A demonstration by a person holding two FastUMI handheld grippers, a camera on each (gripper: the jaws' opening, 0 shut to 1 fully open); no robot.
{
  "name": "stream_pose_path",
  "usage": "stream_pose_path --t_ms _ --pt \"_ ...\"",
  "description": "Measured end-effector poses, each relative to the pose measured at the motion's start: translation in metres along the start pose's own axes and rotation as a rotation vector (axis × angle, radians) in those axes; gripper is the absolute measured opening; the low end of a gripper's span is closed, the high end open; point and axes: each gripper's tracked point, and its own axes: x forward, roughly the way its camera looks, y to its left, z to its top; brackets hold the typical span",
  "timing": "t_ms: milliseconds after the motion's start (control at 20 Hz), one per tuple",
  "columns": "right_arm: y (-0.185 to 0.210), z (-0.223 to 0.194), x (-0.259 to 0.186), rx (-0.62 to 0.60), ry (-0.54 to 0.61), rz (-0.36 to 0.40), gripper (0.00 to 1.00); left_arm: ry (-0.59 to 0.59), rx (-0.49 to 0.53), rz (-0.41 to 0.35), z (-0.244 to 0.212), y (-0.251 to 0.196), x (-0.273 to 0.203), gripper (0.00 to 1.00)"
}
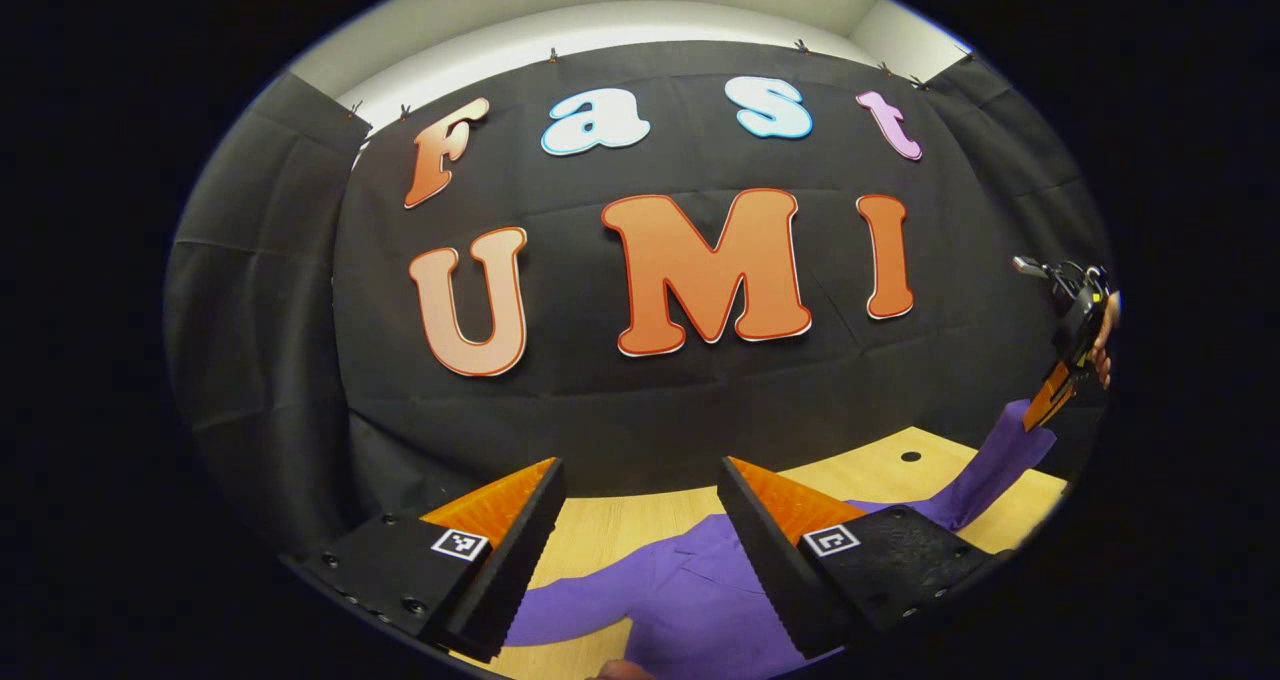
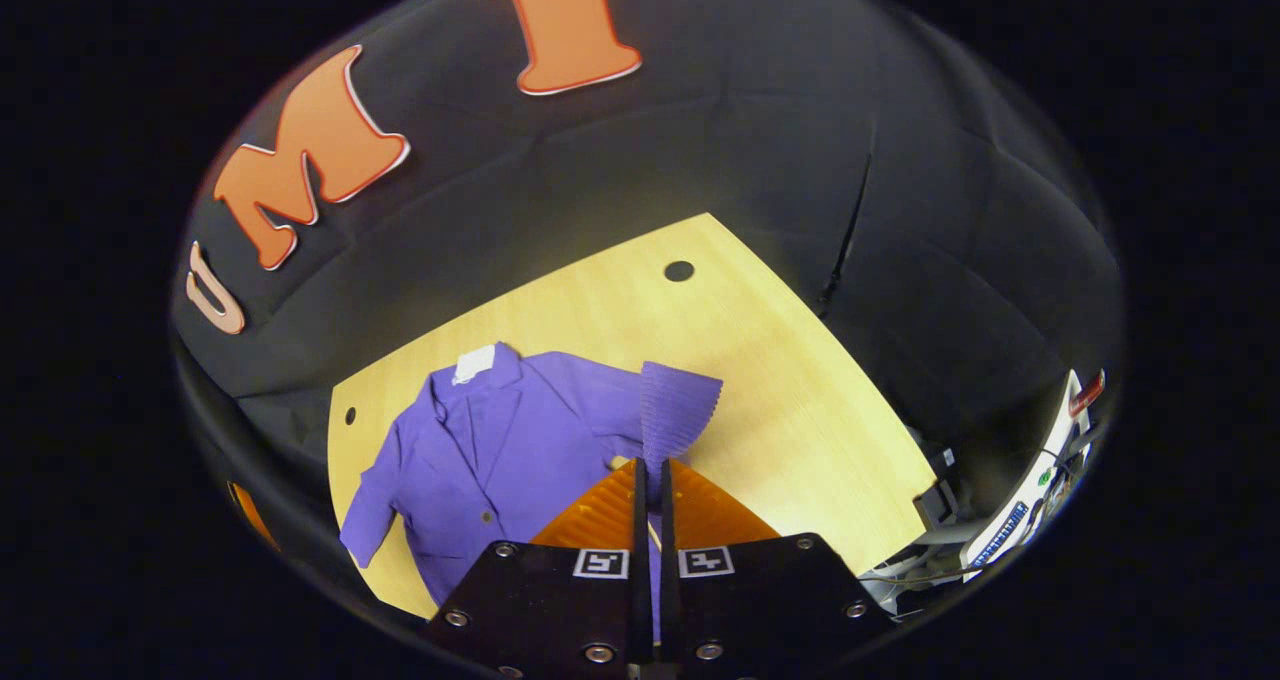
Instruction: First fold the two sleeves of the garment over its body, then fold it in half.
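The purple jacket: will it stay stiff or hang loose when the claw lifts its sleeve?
Probably loose: the purple jacket lies flat on the table, while its sleeve, pinched in the right claw, drapes limply. Likely light, since one pinch lifts it.

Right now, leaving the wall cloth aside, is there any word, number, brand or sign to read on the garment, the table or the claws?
No readable text.
White collar tag on the purple garment: no print can be made out.
Square markers on the left claw and on the right claw, shut on the sleeve: patterns, not words.
Gear beside the table: markings too small to read.
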Motion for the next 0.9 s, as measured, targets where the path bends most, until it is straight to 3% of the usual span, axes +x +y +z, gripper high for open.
stream_pose_path --t_ms 400,900 --pt "0.139 0.012 0.013 -0.134 -0.008 0.187 0.04 0.012 0.021 0.072 -0.009 0.055 -0.006 0.98" --pt "0.269 -0.023 0.028 -0.259 0.066 0.378 0.03 0.060 0.046 0.276 -0.028 0.140 -0.032 0.98"
